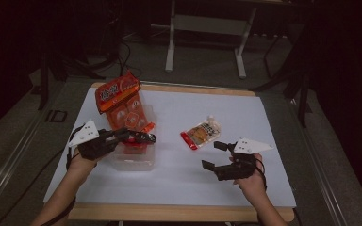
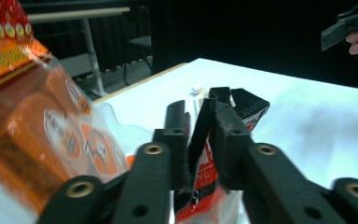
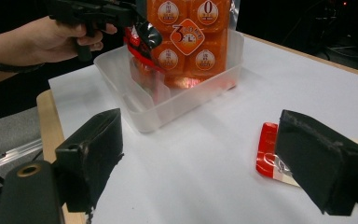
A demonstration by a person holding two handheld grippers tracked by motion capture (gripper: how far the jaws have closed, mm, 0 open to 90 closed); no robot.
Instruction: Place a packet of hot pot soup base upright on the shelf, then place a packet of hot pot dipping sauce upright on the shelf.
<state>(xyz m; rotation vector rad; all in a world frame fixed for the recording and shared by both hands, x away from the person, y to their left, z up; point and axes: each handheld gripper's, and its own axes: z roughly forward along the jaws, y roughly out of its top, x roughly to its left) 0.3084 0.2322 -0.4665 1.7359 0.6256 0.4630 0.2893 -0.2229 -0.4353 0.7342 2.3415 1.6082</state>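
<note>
The left gripper [image 1: 141,137] is hanging over the clear plastic tub [image 1: 134,162], and a small red and black shiny packet [image 2: 205,186] is sitting between its two black jaws. The jaws are only a little way apart, and the packet is still in the gap; from the left gripper view I cannot tell if the pads are pressing on it or have let go. The packet is hanging down from the jaws into the tub. Just beside this gripper, leaning up out of the far end of the tub, is a big orange bag of round snacks [image 1: 122,101]. The right gripper [image 1: 216,155] is resting low over the white table top [image 1: 264,117], well apart from the left one. Its jaws are spread wide with nothing between them. Just past its jaws a small flat packet with a red end [image 1: 200,133] is lying on the table.
</note>
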